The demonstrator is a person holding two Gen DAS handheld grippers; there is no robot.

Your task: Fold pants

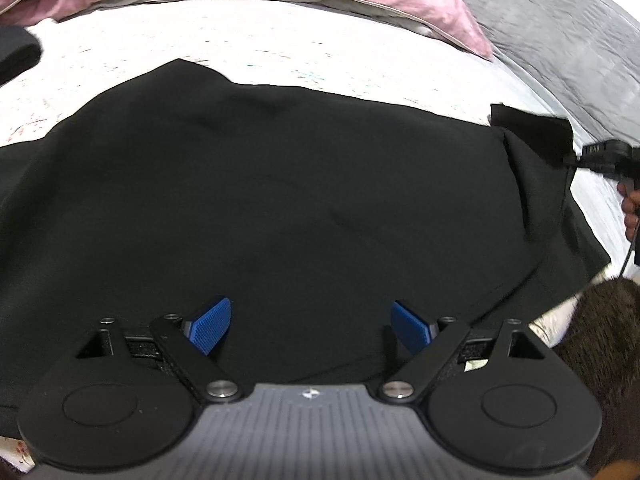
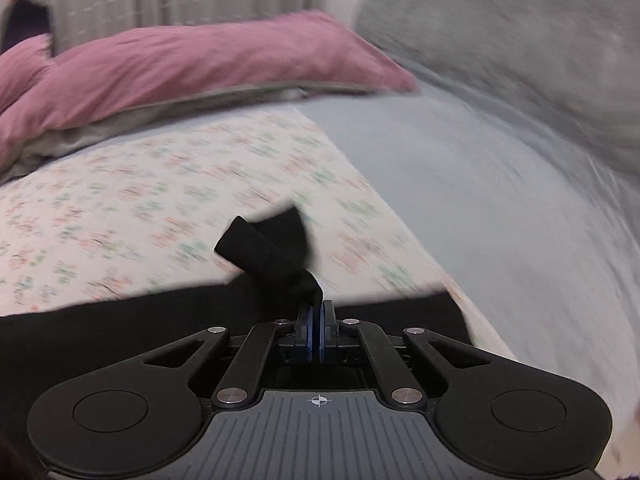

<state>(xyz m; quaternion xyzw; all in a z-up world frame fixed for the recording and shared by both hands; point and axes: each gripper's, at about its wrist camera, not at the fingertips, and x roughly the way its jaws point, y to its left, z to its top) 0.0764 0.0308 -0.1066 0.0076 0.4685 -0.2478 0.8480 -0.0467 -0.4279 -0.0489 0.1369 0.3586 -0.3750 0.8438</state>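
Observation:
Black pants (image 1: 280, 200) lie spread across a bed with a floral sheet (image 1: 240, 48). My left gripper (image 1: 310, 326) hovers just over their near part, its blue pads (image 1: 210, 326) wide apart and nothing between them. At the right edge of the left wrist view, my right gripper (image 1: 576, 158) pinches a corner of the pants and lifts it. In the right wrist view the right gripper (image 2: 317, 314) is shut on that black fabric (image 2: 276, 248), which sticks up past the fingertips, while the remaining cloth (image 2: 120, 320) lies below.
A pink duvet (image 2: 180, 68) with a grey underside is bunched along the far side of the bed. A grey quilt (image 2: 520, 60) lies at the right, over a pale blue sheet (image 2: 480, 200). A person's hand (image 1: 630, 208) shows at the right edge.

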